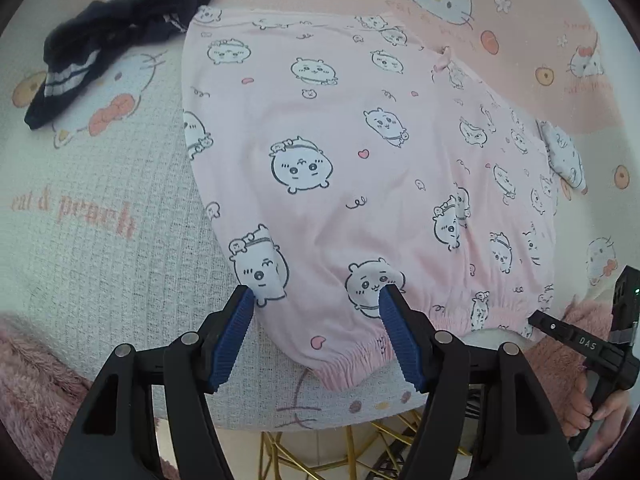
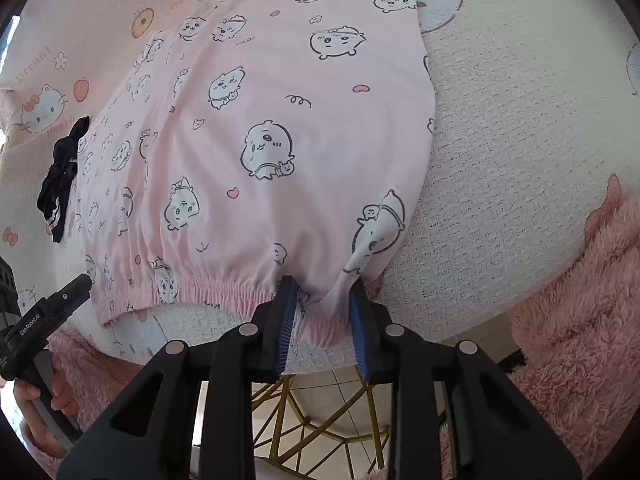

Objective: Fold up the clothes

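A pink garment (image 1: 340, 168) printed with white cartoon animals lay spread flat on the tabletop (image 1: 100, 240), which was covered by a textured cloth with cat pictures and the words "cat & peach". The gathered elastic hem (image 1: 360, 364) of the pink garment was the side closest to the person and hung a little over the tabletop edge.

The left hand-held gripper (image 1: 316, 300) stood over this hem near its left end, its jaws wide apart. The blue ribbed pads (image 1: 232, 340) were on either side of the corner of the pink garment, with the fabric between them but not pinched, as far as the left wrist view showed.

The right hand-held gripper (image 2: 322, 292) was at the right end of the same hem. Its jaws stood narrow, and a bunched fold of the pink fabric rose between the blue pads (image 2: 286, 320), so it appeared to be gripping the pink garment by the hem corner.

A dark navy garment (image 1: 108, 40) with white stripes lay crumpled beyond the far left corner of the pink garment, just beside it. Another small folded piece of printed cloth (image 1: 564, 160) lay at the right side of the pink garment.

The person's fluffy pink sleeve (image 2: 580, 300) was visible to the right of the pink garment, and fingers (image 2: 40, 396) held the handle of the left hand-held gripper. Below the hem, a golden wire frame (image 2: 320, 432) showed under the tabletop edge
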